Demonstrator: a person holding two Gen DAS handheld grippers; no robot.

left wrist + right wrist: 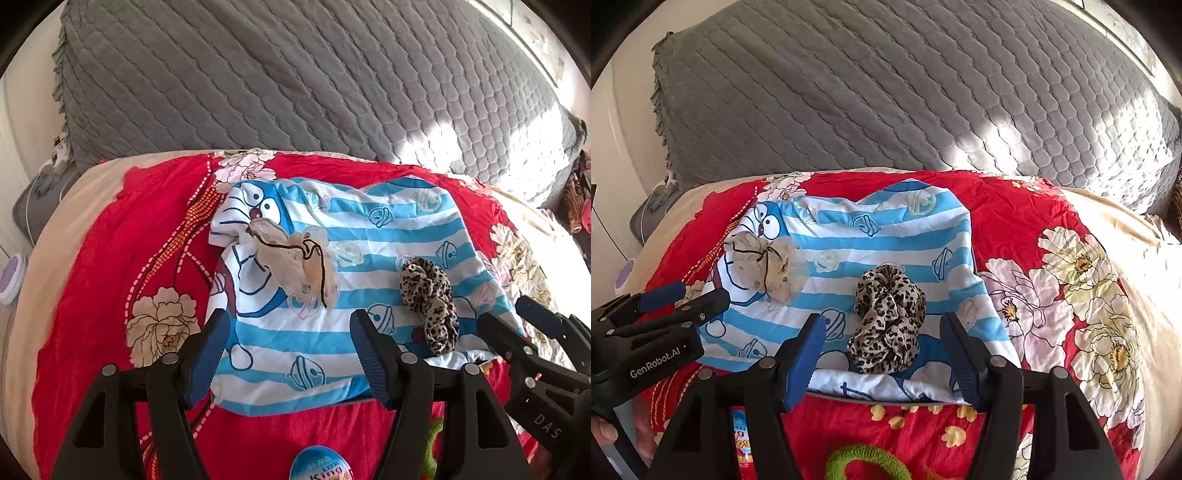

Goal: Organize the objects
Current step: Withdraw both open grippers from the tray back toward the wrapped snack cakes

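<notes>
A blue-and-white striped cartoon cloth (369, 236) (886, 236) lies on a red floral bedspread (110, 258) (1015, 214). On it lie a beige sheer scrunchie (295, 262) (768, 266) and a leopard-print scrunchie (432, 295) (886, 321). My left gripper (288, 332) is open and empty over the cloth's near edge, below the beige scrunchie; it also shows in the right wrist view (683, 299). My right gripper (882, 339) is open, its jaws on either side of the leopard scrunchie without closing; it also shows in the left wrist view (517, 317).
A grey quilted cover (295, 74) (886, 85) fills the back. A green hair ring (868, 461) and a blue round tin (321, 465) lie on the bedspread at the near edge. A purple-lidded object (13, 277) sits off the bed at left.
</notes>
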